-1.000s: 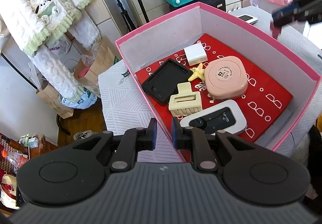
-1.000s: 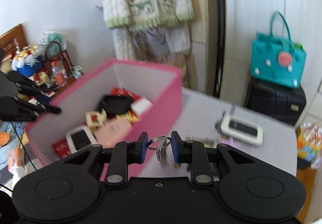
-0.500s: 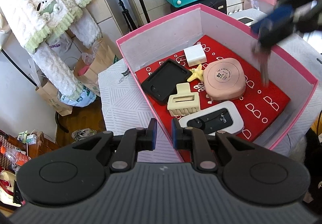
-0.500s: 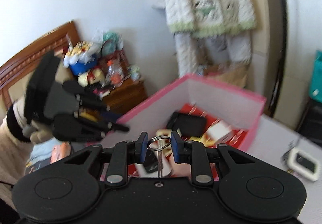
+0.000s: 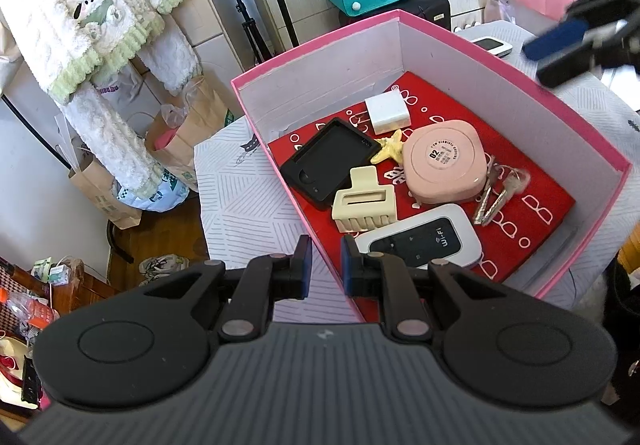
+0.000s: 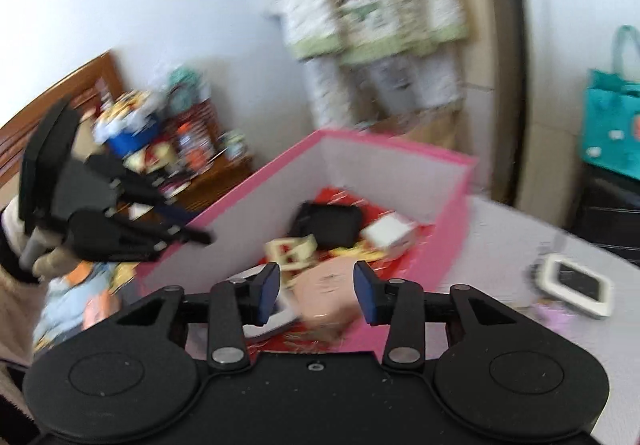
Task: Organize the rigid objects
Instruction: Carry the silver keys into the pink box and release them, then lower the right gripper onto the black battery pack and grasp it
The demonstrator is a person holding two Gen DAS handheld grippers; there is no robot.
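A: Where are the keys [image 5: 498, 187] now?

B: In the pink box [image 5: 500, 57], on the red liner, just beside the round pink case [image 5: 442, 169] on the side away from the left gripper [image 5: 324, 265]. They lie flat, blades pointing toward the Wi-Fi unit [image 5: 420, 241], ring end toward the far wall.

A: And the right gripper [image 6: 316, 293]?

B: Its jaws are opening, with nothing between them — through the gap I only see the box contents, badly blurred. It hangs above the box rim on the far side from the left one.

A: The left?

B: Jaws pressed nearly together, pinching nothing. They sit at the near corner of the box, one finger either side of the wall line, but I can't tell if they touch it.

A: So what's left outside?

B: A white device [image 6: 576, 285] with a dark screen on the table, well apart from the box, off to the right gripper's right. Something small and purplish lies beside it — too blurred to name.

A: Which hand should take it?

B: The right, I'd judge. It's on that side, already spread, and the box stands between the device and the left gripper. The device's long side runs roughly across the right gripper's line, so the jaws would want to close over its short width.
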